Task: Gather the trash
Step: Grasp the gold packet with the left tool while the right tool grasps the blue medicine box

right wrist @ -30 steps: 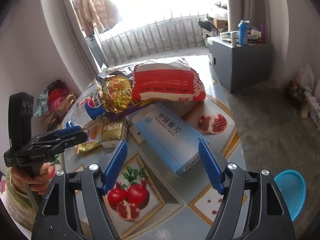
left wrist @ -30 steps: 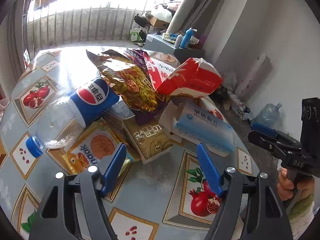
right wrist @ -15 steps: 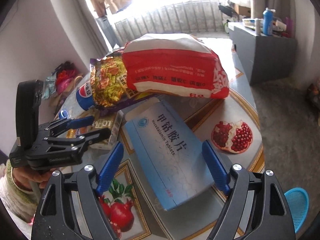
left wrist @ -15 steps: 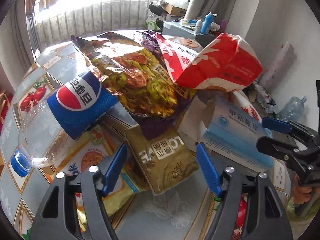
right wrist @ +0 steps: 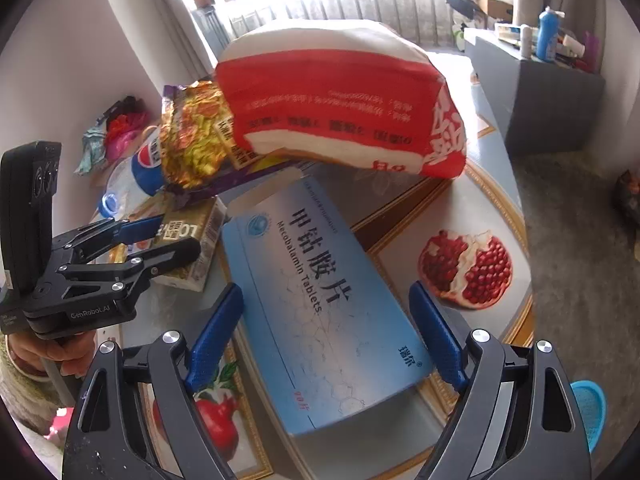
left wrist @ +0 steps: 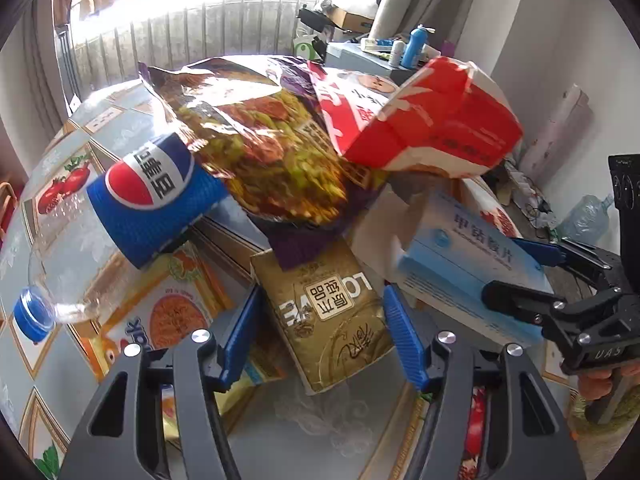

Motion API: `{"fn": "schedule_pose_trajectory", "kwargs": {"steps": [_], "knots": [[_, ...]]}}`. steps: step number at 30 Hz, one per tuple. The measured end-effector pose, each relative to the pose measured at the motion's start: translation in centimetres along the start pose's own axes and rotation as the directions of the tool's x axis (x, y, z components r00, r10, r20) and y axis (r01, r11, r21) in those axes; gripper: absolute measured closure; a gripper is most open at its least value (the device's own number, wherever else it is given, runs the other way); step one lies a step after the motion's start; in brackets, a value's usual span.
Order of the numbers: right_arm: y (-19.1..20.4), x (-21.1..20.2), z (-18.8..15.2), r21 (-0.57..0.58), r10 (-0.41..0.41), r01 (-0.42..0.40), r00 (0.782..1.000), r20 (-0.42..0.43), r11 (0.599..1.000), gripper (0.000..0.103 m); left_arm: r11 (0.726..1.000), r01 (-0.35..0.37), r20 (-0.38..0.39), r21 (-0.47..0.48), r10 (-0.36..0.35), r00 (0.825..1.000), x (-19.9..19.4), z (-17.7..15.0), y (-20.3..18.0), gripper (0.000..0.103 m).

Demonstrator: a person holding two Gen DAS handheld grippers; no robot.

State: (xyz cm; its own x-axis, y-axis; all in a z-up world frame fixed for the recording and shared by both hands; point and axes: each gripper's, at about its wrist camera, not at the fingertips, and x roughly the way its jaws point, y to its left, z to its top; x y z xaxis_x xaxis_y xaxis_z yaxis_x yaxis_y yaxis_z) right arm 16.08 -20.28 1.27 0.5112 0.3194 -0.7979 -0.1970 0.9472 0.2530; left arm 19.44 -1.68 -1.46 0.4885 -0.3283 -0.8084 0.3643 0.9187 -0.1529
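Note:
Trash is piled on a fruit-patterned table [right wrist: 480,208]. My left gripper [left wrist: 320,296] straddles a gold box [left wrist: 324,312]; its jaws are closing and the pads stand just beside the box's sides. My right gripper [right wrist: 325,290] straddles a blue tablet box [right wrist: 320,300], its jaws closing slightly with the pads not pressing. Behind lie a Pepsi bottle [left wrist: 132,208], a crumpled snack bag [left wrist: 260,152] and a red-and-white pack [right wrist: 340,108]. Each view also shows the other gripper: the right gripper [left wrist: 504,268] and the left gripper [right wrist: 180,236].
A yellow-orange packet [left wrist: 172,312] lies under the bottle and beside the gold box. A blue basket [right wrist: 588,404] sits on the floor past the table's right edge. A grey cabinet [right wrist: 540,92] with bottles stands at the back right.
Both grippers came down and in toward the pile. The left one now has the gold box between narrower jaws; the right one has the blue box between its fingers.

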Motion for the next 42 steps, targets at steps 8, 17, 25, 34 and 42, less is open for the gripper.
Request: {"fn": "schedule_pose_trajectory", "kwargs": {"steps": [8,17,25,34,42], "knots": [[0.8,-2.7,-3.9,0.177,-0.005,0.006,1.0,-0.008,0.984,0.047,0.993,0.071,-0.024,0.094,-0.069,0.997,-2.2,-3.9,-2.6,0.043],[1.0,-6.4,-10.4,0.405,-0.024,0.025,1.0,-0.007,0.914,0.048,0.977,0.146,-0.044,0.155,-0.14,0.989,-5.4,-8.9,-3.8,0.043],[2.1,-7.7,-10.1,0.346,-0.078,0.074,0.997,-0.001,0.935,0.04,0.982,0.159,-0.045,0.102,-0.155,0.987,-6.9,-10.0,-1.9,0.042],[3.9,-4.7,-8.6,0.246,-0.147,0.147,0.989,-0.019,0.958,0.03,0.985,0.149,-0.029,0.085,-0.147,0.989,-7.2,-10.0,-2.0,0.042],[3.3,-6.2,-11.0,0.278,-0.164,0.173,0.985,-0.057,0.945,0.034,0.985,0.162,-0.027,0.064,-0.161,0.987,-7.2,-9.9,-2.0,0.042]]}}
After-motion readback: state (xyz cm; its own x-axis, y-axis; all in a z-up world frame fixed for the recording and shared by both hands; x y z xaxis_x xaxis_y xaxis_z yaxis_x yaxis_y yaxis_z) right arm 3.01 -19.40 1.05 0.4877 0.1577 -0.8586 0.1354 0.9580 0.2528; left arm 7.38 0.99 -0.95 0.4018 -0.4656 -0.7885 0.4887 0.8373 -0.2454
